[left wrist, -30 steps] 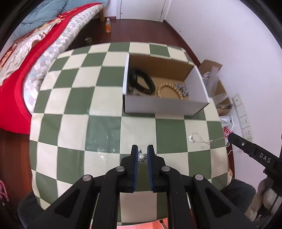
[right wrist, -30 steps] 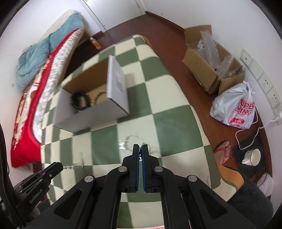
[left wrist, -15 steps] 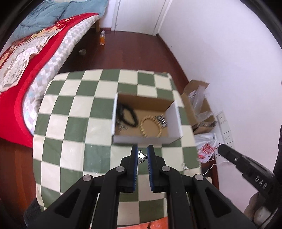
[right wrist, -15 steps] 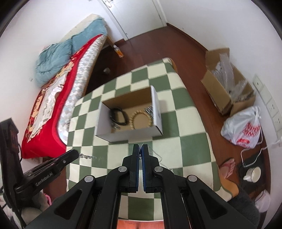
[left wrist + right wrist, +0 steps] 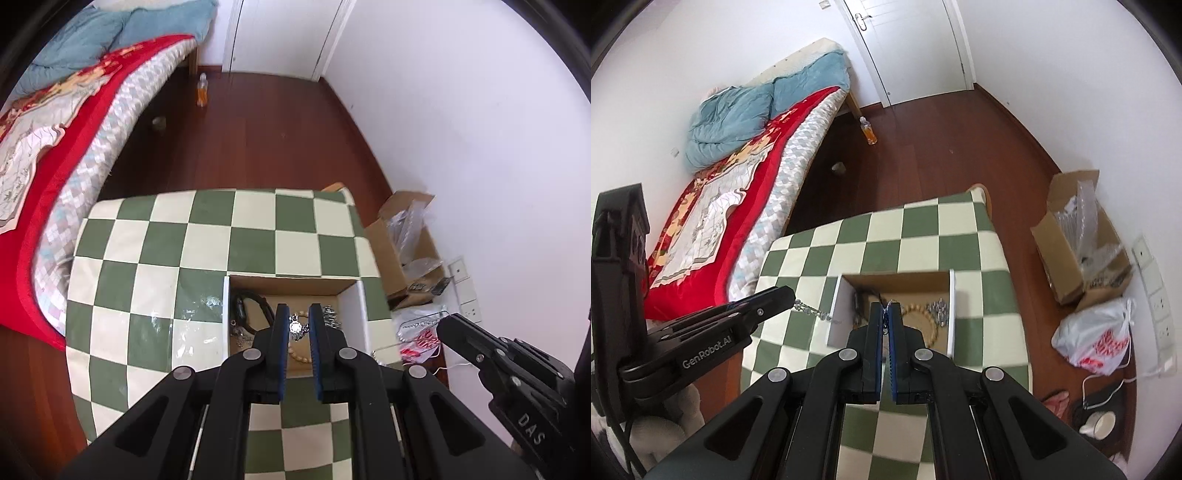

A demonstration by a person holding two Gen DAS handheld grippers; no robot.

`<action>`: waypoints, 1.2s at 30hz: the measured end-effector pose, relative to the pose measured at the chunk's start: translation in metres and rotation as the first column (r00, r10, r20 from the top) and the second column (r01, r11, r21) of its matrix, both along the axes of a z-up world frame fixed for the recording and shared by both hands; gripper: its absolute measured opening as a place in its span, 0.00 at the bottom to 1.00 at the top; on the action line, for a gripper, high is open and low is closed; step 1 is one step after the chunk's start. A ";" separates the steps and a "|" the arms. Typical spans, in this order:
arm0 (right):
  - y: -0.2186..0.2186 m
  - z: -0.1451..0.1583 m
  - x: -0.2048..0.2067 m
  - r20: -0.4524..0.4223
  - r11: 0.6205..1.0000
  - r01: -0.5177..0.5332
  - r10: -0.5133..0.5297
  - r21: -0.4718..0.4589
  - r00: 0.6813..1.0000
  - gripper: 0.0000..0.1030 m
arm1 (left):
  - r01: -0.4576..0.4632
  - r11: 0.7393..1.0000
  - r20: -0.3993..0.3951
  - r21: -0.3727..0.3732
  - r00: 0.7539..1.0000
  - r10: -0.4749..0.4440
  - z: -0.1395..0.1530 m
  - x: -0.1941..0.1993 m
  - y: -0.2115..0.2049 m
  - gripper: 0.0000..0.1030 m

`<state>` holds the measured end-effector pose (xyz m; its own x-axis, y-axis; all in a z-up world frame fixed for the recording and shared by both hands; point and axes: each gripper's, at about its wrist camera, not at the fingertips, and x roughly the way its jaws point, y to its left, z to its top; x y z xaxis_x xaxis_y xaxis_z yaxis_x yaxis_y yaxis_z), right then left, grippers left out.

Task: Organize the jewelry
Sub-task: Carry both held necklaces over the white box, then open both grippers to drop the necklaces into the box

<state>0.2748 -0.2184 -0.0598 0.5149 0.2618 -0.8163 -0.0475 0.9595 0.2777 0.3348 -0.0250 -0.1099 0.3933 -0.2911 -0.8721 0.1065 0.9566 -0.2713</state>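
My left gripper (image 5: 296,326) is shut on a silver pendant (image 5: 296,328), held high above the open cardboard box (image 5: 291,284). My right gripper (image 5: 886,314) is shut on the thin silver chain (image 5: 885,308) of the same necklace, also above the box (image 5: 897,277). The left gripper also shows in the right wrist view (image 5: 792,301) with beaded chain (image 5: 812,310) hanging from its tip. Inside the box lie a black bracelet (image 5: 251,310), a wooden bead bracelet (image 5: 923,317) and silver jewelry (image 5: 938,310).
The box sits on a green-and-cream checkered table (image 5: 184,258). A bed with a red blanket (image 5: 55,129) stands to the left. On the floor to the right are a cardboard carton (image 5: 1078,251) and a plastic bag (image 5: 1100,336).
Both grippers rose from the table surface with the necklace and moved forward over the box; the table now looks much farther below.
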 end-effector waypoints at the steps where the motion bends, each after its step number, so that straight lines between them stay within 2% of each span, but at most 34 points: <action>1: 0.002 -0.004 0.008 -0.009 1.000 -0.002 0.001 -0.005 1.000 0.03 | 0.000 1.000 -0.019 -0.006 1.000 0.000 -0.006 0.006 0.000 0.07; 8: 0.011 -0.050 0.054 -0.103 0.999 -0.023 0.019 -0.031 0.994 0.03 | -0.009 1.000 -0.132 -0.016 0.991 0.007 -0.057 0.048 0.000 0.08; 13: 0.015 -0.088 0.084 -0.165 0.999 -0.023 0.015 -0.042 0.986 0.03 | -0.020 0.999 -0.192 0.031 0.981 0.026 -0.084 0.069 -0.002 0.08; 16: 0.015 -0.107 0.100 -0.198 0.999 -0.020 0.011 -0.042 0.980 0.03 | -0.025 0.997 -0.208 0.074 0.977 0.040 -0.089 0.074 -0.002 0.09; 18: 0.017 -0.123 0.111 -0.262 0.998 -0.040 0.026 -0.047 0.965 0.03 | -0.029 0.992 -0.200 0.124 0.978 0.054 -0.089 0.074 -0.002 0.12; 19: 0.016 -0.128 0.114 -0.282 0.998 -0.040 0.025 -0.046 0.959 0.04 | -0.032 0.988 -0.198 0.148 0.978 0.061 -0.089 0.075 -0.002 0.14; 20: 0.016 -0.134 0.117 -0.304 0.998 -0.043 0.025 -0.053 0.952 0.04 | -0.035 0.983 -0.195 0.178 0.978 0.070 -0.088 0.075 -0.002 0.23; 21: 0.015 -0.141 0.119 -0.329 0.997 -0.047 0.022 -0.069 0.944 0.05 | -0.042 0.977 -0.182 0.209 0.980 0.081 -0.087 0.075 -0.001 0.43; 23: 0.013 -0.146 0.119 -0.357 0.996 -0.041 0.008 -0.084 0.934 0.20 | -0.061 0.969 -0.144 0.238 0.985 0.097 -0.081 0.074 0.003 0.65; 25: 0.010 -0.148 0.118 -0.367 0.995 -0.027 -0.010 -0.095 0.930 0.66 | -0.074 0.962 -0.114 0.264 0.988 0.107 -0.076 0.072 0.005 0.70; 26: 0.009 -0.148 0.116 -0.372 0.994 -0.025 -0.016 -0.104 0.928 0.74 | -0.074 0.954 -0.105 0.291 0.989 0.109 -0.075 0.071 0.006 0.80; 27: 0.008 -0.148 0.114 -0.376 0.993 -0.022 -0.024 -0.117 0.926 0.78 | -0.075 0.949 -0.104 0.306 0.988 0.111 -0.075 0.070 0.006 0.94; 28: 0.008 -0.148 0.112 -0.379 0.992 -0.023 -0.027 -0.126 0.925 0.78 | -0.076 0.945 -0.100 0.319 0.989 0.113 -0.075 0.068 0.008 0.97; 30: 0.009 -0.148 0.107 -0.394 0.987 -0.033 -0.032 -0.157 0.918 0.81 | -0.089 0.936 -0.082 0.341 0.989 0.124 -0.075 0.064 0.011 0.97; 32: 0.010 -0.149 0.101 -0.402 0.981 -0.040 -0.041 -0.190 0.915 0.99 | -0.099 0.931 -0.068 0.351 0.989 0.130 -0.076 0.058 0.014 0.99; 36: 0.016 -0.152 0.087 -0.405 0.967 -0.062 -0.045 -0.247 0.913 0.99 | -0.115 0.931 -0.063 0.347 0.987 0.145 -0.082 0.043 0.020 1.00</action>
<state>0.3622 -0.2024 -0.2117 0.1257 0.0251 -0.9917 0.0091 0.9996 0.0264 0.3776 -0.0048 -0.1920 0.3270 0.0784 -0.9418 -0.0339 0.9969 0.0712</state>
